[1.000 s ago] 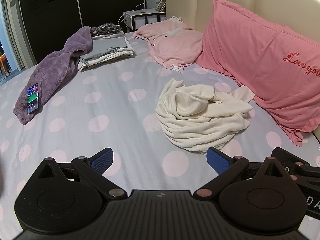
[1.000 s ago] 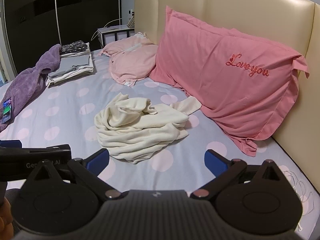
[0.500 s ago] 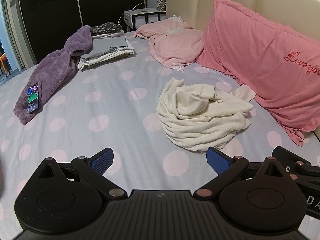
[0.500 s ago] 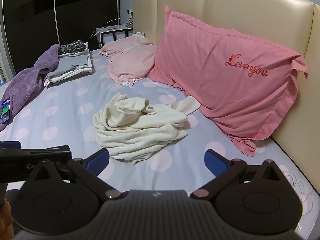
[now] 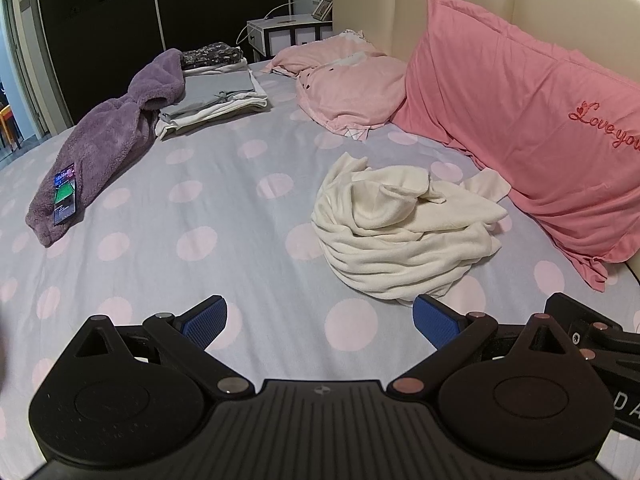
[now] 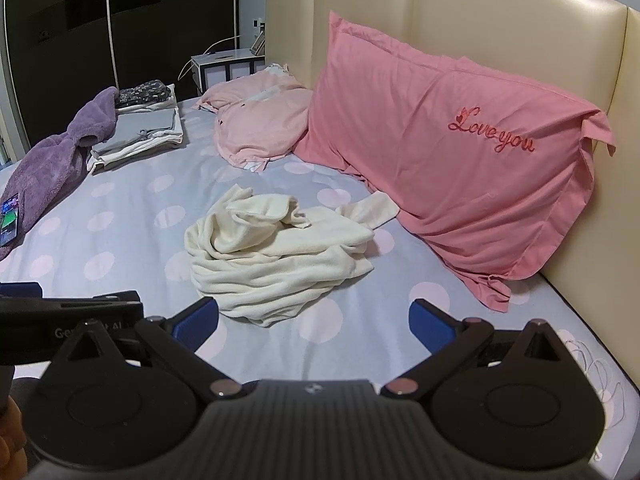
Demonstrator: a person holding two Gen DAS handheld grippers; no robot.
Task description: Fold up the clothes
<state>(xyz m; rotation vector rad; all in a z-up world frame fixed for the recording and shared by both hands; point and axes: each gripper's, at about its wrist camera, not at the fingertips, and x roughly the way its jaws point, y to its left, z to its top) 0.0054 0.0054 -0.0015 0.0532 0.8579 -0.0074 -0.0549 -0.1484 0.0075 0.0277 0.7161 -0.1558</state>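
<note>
Blue ribbed pads tip both of my tools: my left gripper [image 5: 320,320] is spread wide with nothing between its fingers, poised above the bedsheet [image 5: 224,264], and my right gripper [image 6: 314,320] is just as wide apart and just as empty, close alongside it. Just beyond both sets of pads lies the cream garment [image 5: 404,232], a crumpled, unfolded heap on the grey sheet with pink dots; neither gripper touches it. I take that heap as my landmark. Past it on the right, touching one loose cream end, leans the big pink pillow [image 6: 452,152] stitched with "Love you", propped against the padded cream headboard [image 6: 480,16]. Beyond the heap and slightly left rests a paler pink pillow [image 5: 352,92], its side against the big one. Well to the left of the heap and farther back sits a stack of folded clothes [image 5: 216,100], grey on top of white, with a dark patterned piece behind it. A purple fleece garment [image 5: 108,140] sprawls from that stack toward the near left, well apart from the heap, and a phone [image 5: 65,194] with a lit screen lies on its near end. Far beyond the heap, by the headboard, stands a small white nightstand [image 5: 288,34].
</note>
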